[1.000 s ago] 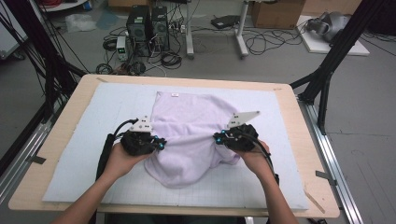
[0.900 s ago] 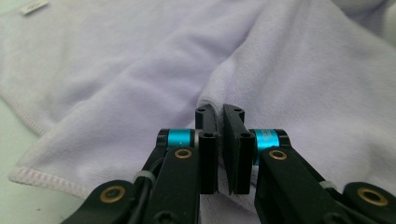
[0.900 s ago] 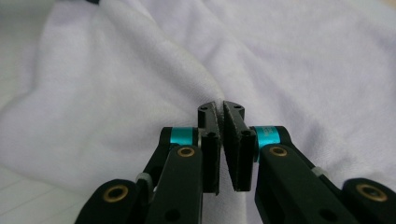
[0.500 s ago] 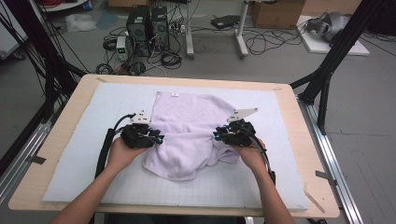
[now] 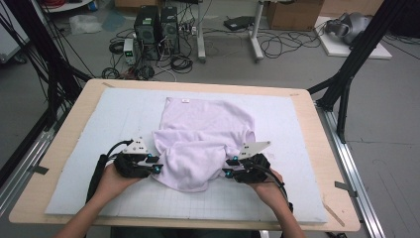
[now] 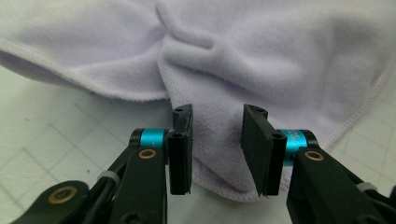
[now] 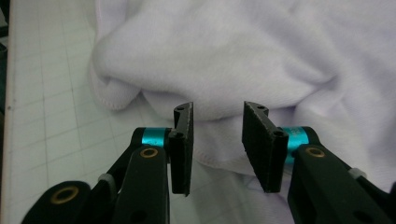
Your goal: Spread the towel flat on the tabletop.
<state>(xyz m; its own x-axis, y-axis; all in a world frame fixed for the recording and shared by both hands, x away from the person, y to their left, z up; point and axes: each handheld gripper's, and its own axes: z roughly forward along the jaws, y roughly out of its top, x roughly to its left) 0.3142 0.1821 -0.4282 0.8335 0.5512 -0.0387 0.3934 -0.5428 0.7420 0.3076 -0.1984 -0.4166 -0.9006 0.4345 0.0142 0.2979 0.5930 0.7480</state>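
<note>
Lilac towel (image 5: pixel 200 141) lies half-folded mid-mat (image 5: pixel 89 148), rumpled near edge toward the person. Left gripper (image 6: pixel 217 140) and right gripper (image 7: pixel 215 140) jaws have just been opening, now apart, hem between, unpinched. Soft, light, floppy: likely best gripped at the stitched hem corners.

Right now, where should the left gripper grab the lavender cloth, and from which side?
Take the hemmed near-left edge of the lavender cloth, where a fold lies between the left gripper's just-opened jaws. Come in low from the left along the mat: the stitched hem there lies exposed, probably firmer than the bunched folds above.
</note>
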